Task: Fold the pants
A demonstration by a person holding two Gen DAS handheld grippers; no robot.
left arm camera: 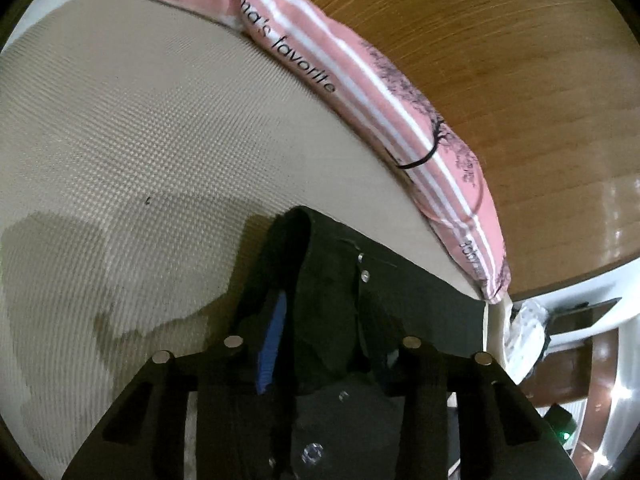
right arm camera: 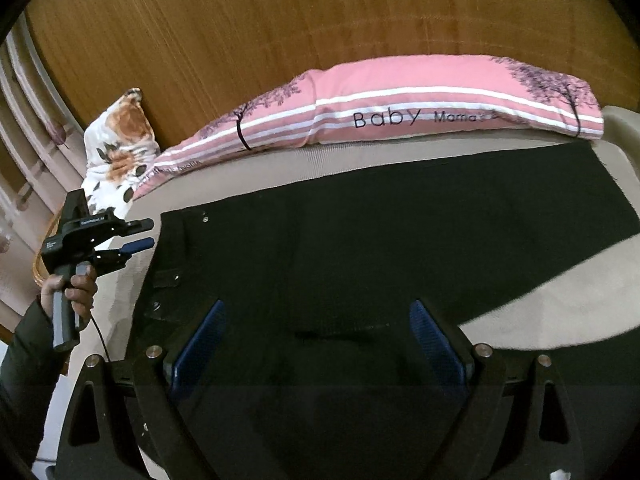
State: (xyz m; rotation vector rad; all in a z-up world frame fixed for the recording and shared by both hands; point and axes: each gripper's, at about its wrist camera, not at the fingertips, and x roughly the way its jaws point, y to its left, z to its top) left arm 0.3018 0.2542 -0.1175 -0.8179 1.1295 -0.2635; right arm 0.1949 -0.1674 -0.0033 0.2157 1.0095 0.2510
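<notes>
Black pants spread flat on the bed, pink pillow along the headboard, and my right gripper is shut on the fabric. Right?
Not quite. The right gripper is open, its blue pads wide apart over the black pants, as the right wrist view shows. The pink pillow does lie along the headboard.

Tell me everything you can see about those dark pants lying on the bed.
The pants are black, of a matte, fairly stiff-looking fabric, spread mostly flat on the beige textured mattress. The waistband end, with small metal studs, points toward the left gripper; the legs run off toward the other end of the bed, one lying beside the pink striped pillow. In the left wrist view, a fold of the waist end appears to stand up between that gripper's fingers. The right gripper hovers open above the middle.
</notes>
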